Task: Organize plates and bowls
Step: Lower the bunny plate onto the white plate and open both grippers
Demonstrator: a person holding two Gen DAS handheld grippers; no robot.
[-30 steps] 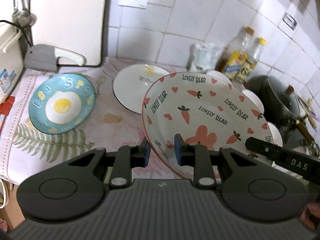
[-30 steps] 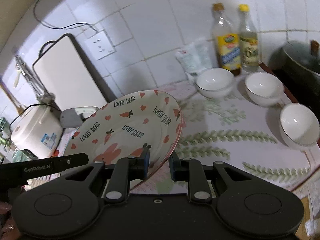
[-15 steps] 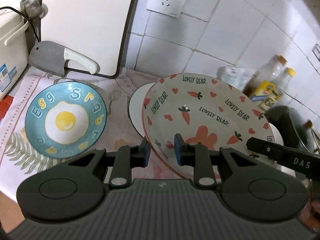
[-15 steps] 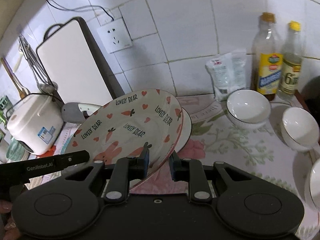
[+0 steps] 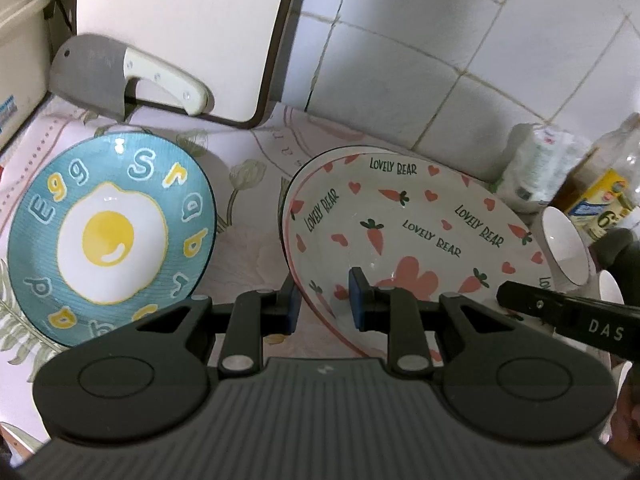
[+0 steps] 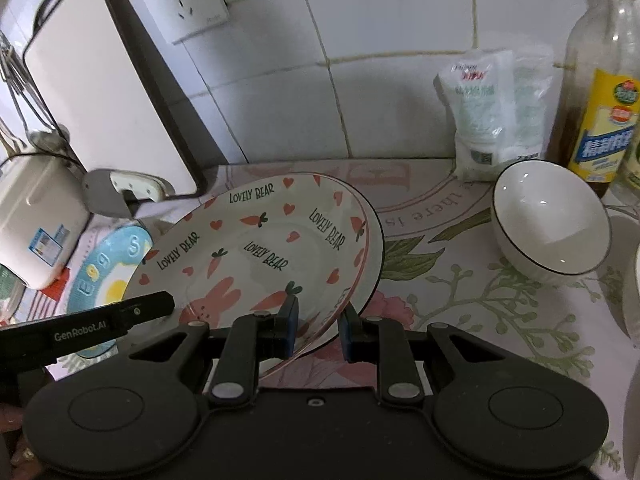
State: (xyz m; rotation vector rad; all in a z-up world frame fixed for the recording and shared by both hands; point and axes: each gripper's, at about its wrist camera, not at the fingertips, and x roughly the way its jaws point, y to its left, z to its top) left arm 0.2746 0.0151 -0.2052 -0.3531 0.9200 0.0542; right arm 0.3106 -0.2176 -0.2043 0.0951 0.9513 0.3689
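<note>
Three plates (image 5: 404, 216), two white bowls (image 6: 548, 220)

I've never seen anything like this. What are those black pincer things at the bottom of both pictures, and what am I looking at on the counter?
No robot here: a person holds a two-finger claw in each hand, and a wide-angle camera on each claw looks forward along its fingers. One picture comes from the left claw, the other from the right claw.

Both claws pinch the rim of the same carrot-and-heart plate, one on each side, holding it tilted just above a white plate lying on the flowered cloth.

Also on the counter: a blue fried-egg plate, a cleaver leaning by a cutting board, a white bowl, a bag and a bottle by the tiled wall.
</note>
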